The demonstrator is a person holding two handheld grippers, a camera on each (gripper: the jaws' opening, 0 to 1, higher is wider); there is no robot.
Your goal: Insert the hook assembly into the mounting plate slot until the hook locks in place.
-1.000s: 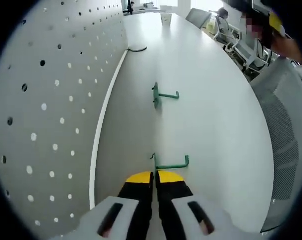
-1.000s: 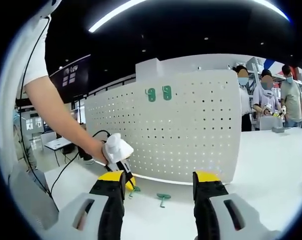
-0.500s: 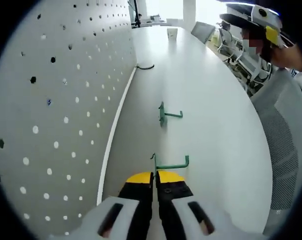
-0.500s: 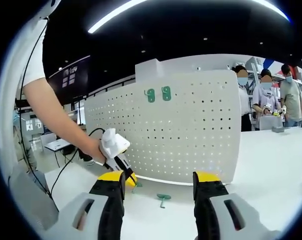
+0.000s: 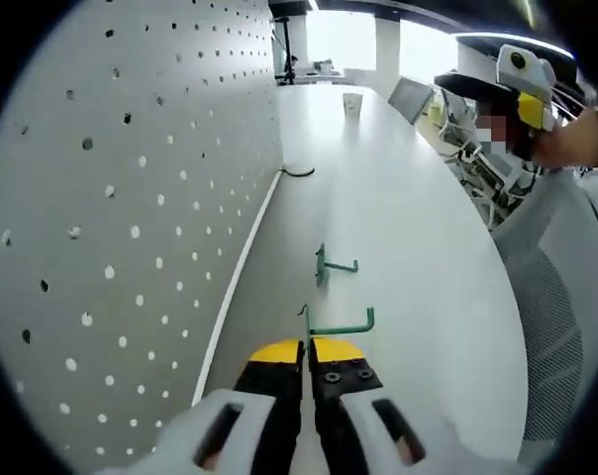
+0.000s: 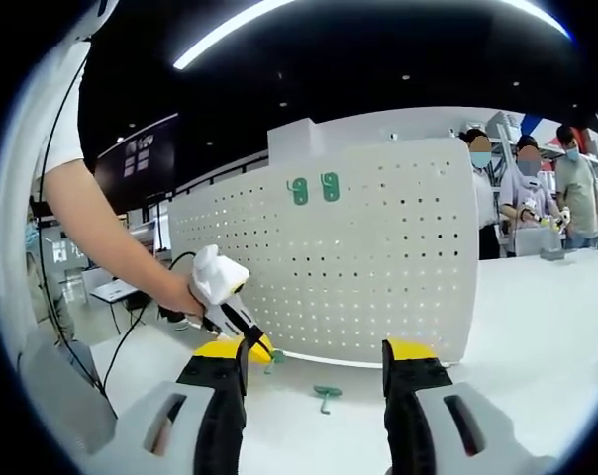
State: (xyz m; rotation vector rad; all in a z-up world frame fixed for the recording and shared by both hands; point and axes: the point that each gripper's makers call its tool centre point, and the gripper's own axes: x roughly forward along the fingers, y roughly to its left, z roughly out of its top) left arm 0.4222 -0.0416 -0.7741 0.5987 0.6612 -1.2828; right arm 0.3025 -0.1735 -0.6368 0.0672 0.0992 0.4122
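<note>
- The left tool [image 5: 306,348] has its jaws closed on a green hook [image 5: 337,324], gripping only the end of its stem. In my judgement such a thin hold can let the hook turn or slip out when it is pressed against the board.
- The white pegboard [image 6: 378,267] stands upright on the table [image 5: 418,228]. The held hook is low, just above the table and near the board's lower edge. The holes are small, so a badly aimed push may hit the plain surface between them and tilt the hook.
- Two green hooks [image 6: 314,186] already sit high on the board. A second loose hook [image 5: 331,266] lies on the table in front; a low sweep could knock it away.
- The right tool [image 6: 314,361] stands open and empty, apart from the board. A hard push may shift the board.
</note>
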